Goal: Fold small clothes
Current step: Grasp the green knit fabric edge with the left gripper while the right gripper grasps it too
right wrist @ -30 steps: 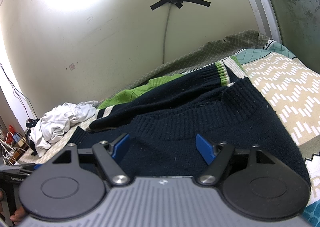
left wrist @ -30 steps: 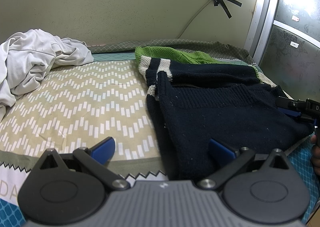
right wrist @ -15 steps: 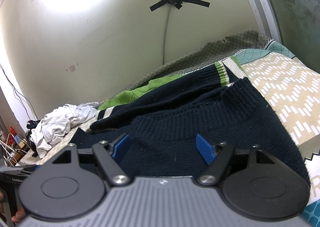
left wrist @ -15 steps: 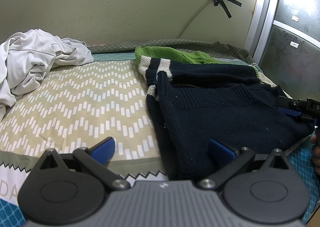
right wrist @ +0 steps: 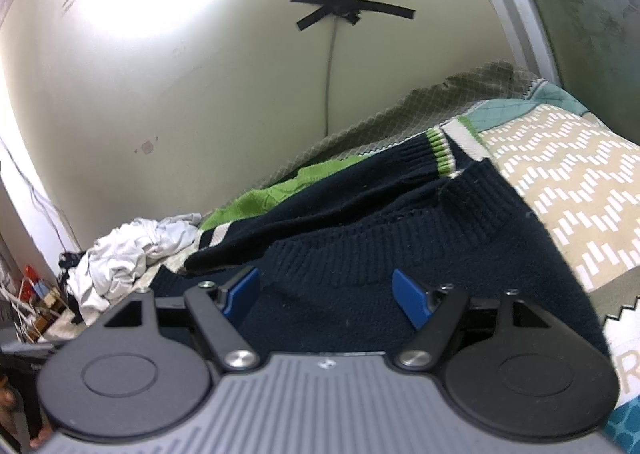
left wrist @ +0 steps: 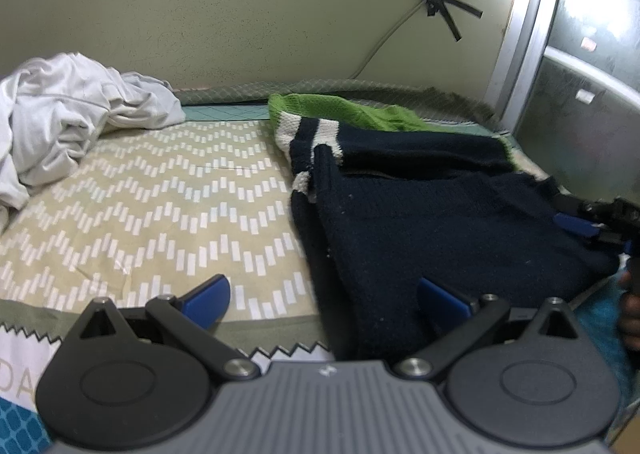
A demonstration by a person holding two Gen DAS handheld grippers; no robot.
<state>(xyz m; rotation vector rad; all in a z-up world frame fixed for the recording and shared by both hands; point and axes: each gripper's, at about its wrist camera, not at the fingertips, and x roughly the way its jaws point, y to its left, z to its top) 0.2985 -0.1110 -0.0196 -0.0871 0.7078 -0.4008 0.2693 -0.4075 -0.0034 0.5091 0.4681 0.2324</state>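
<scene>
On the bed (left wrist: 132,214), the navy sweater (left wrist: 440,230) lies part-folded beside the white clothes heap (left wrist: 60,126). Left claw (left wrist: 320,294) and right claw (right wrist: 324,294) both gape, empty. Pinching only one knit layer could drag the fold askew.

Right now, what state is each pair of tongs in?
Left tongs: open, empty, at the folded navy knit sweater's near edge.
Right tongs: open, empty, over the same sweater.

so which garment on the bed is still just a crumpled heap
The white garment by the wall, bunched up; the navy knit sweater lies spread flat beside the grippers.
</scene>
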